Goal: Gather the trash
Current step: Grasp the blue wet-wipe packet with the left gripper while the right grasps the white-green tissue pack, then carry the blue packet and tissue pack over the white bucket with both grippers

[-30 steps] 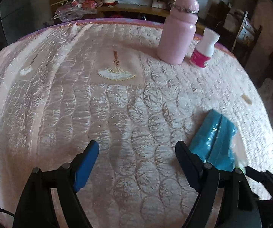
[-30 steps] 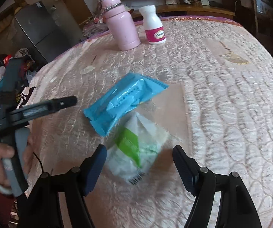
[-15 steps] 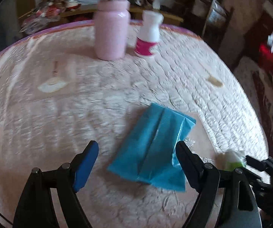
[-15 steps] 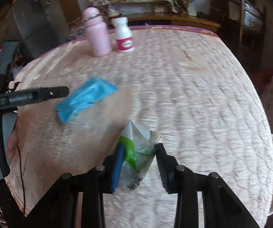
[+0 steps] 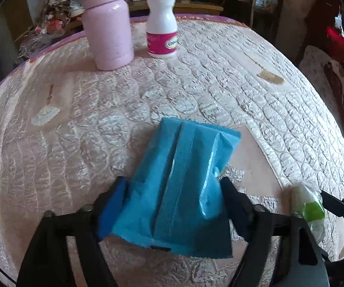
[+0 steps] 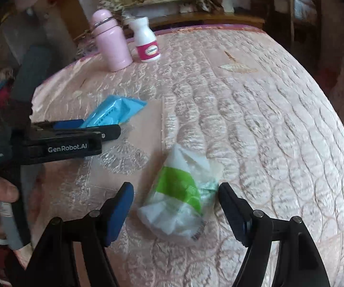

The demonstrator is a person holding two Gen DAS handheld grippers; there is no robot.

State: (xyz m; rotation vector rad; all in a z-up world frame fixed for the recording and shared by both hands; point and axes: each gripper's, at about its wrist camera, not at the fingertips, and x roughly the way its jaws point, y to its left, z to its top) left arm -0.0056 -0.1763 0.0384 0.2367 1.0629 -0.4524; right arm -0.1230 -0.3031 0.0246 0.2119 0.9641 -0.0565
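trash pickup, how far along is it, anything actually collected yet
Nothing looks collected: no bin shows. In hand: left gripper straddles the blue packet, jaws just closing; right gripper, jaws just reopened, brackets the green-and-white wrapper lying on the quilted cloth. Left: grip and remove both.

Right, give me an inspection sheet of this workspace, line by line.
Surface: quilted pink cover, wrinkled.
Job's things: blue wrapper lying flat; white-and-green wrapper crumpled.
Clutter: pink bottle and white pill bottle, upright, side by side at the far edge.
Grippers: left gripper jaws closing in around the blue wrapper, not seen pressing; right gripper just opened, white-and-green wrapper loose between.
Cables: nothing seen.
Surroundings: cluttered furniture behind, dim.
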